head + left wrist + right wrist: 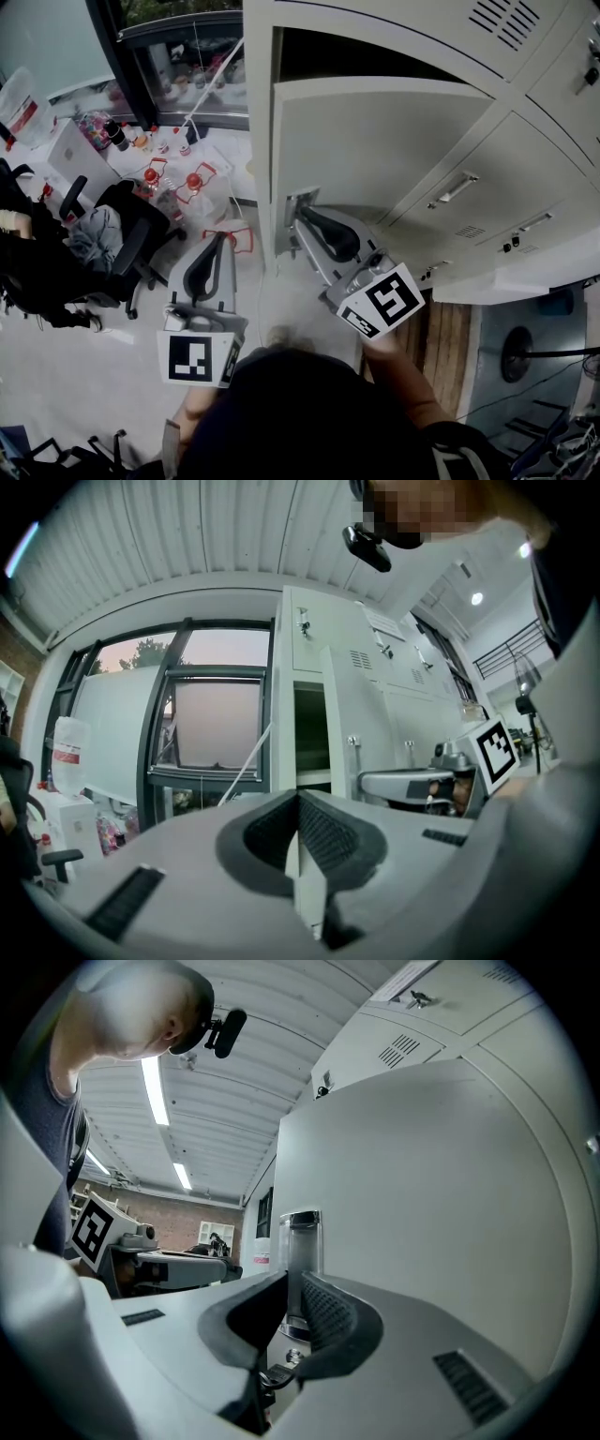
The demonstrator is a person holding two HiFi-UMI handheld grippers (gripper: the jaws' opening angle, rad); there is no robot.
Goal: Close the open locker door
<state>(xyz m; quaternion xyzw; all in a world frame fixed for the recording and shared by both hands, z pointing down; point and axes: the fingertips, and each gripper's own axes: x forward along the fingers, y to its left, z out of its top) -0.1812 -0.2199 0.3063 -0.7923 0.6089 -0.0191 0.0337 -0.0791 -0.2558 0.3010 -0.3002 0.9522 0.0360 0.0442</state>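
Note:
The open locker door [375, 141] is a pale grey panel swung out from the locker bank [525, 178], with the dark compartment [319, 52] showing behind its top edge. Its chrome handle [298, 200] sits at the door's lower left corner. My right gripper [302, 216] is shut, its tips right at that handle. In the right gripper view the handle [300, 1241] stands just beyond the jaw tips of the right gripper [291, 1283], against the door [431, 1204]. My left gripper [222, 240] is shut on nothing, held left of the lockers; its tips [298, 799] face the open compartment [311, 733].
A black office chair [131, 239] stands to the left, near a white table [202, 164] with several red-capped bottles. A window [187, 66] runs behind it. Closed locker doors with handles [457, 187] lie to the right of the open one.

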